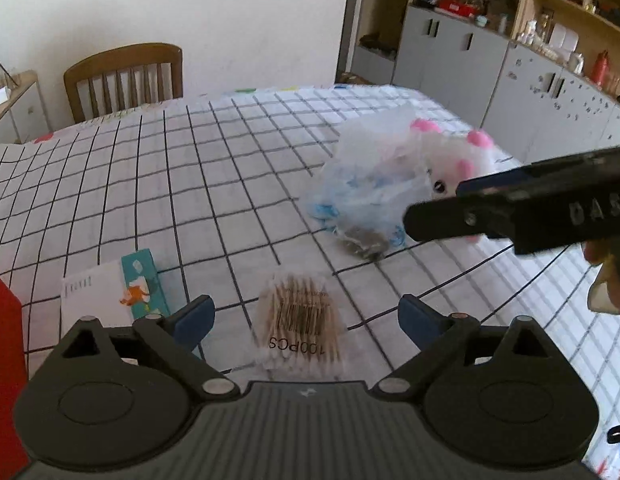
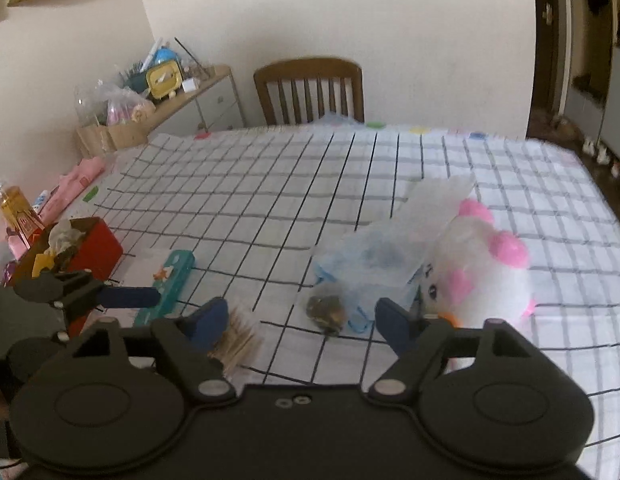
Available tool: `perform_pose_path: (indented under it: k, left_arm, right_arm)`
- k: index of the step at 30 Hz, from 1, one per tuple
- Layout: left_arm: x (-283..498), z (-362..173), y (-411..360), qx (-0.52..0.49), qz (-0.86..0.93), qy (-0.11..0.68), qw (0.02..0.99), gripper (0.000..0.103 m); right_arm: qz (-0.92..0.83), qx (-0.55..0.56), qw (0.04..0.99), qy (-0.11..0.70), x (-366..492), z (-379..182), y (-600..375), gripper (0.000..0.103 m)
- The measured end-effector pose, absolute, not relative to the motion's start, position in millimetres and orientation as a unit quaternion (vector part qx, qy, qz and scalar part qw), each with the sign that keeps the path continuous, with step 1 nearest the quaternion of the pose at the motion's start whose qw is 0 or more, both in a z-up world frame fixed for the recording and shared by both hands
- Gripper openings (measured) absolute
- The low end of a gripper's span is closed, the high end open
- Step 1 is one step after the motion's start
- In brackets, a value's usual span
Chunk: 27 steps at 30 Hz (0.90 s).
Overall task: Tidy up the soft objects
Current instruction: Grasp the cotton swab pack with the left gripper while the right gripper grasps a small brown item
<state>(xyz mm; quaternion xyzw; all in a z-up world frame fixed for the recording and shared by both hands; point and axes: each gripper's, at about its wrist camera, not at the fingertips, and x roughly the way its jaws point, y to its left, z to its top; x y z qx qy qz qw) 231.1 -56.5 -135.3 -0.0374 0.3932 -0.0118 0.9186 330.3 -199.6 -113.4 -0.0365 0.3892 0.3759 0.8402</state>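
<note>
Well, both grippers hang empty, jaws apart: the left gripper [image 1: 305, 316] over the cotton swab packet [image 1: 299, 326] at lower centre, the right gripper [image 2: 299, 320] before the plastic bag [image 2: 374, 256] and plush toy [image 2: 486, 276] at mid-right. I'd pinch the plush's body squarely, not the bag's loose film.

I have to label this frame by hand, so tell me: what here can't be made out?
- Plush toy: left wrist view, lower body hidden by the right gripper.
- Clear plastic bag: both views, contents blurred.
- Dark lump: too blurred to identify.
- Cotton swab pack: near end hidden behind the left gripper.
</note>
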Motion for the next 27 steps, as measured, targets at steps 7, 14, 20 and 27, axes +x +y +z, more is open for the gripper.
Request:
perform_pose_path:
  k: [7,14,20,27]
  left_arm:
    - [241,-151,-56,-0.034,0.006,0.404,0.914,0.099]
    - [247,-160,-54,-0.030,0.009,0.416,0.909,0.098]
    - [252,-166,-56,-0.024,0.005,0.425,0.905,0.067]
    - [253,-165,-54,-0.026,0.001,0.422,0.906,0.045]
  right_arm:
    - [0.378,-0.051,0.822,0.422,348,-138,-177,0.059]
    - [0.370,-0.072,0.823,0.424,359,-154,-163,0.046]
    - [0.349,-0.086,0.829,0.429,364,-165,-159,0.021]
    - [0.344,-0.092,0.835,0.420,363,-167,-161,0.007]
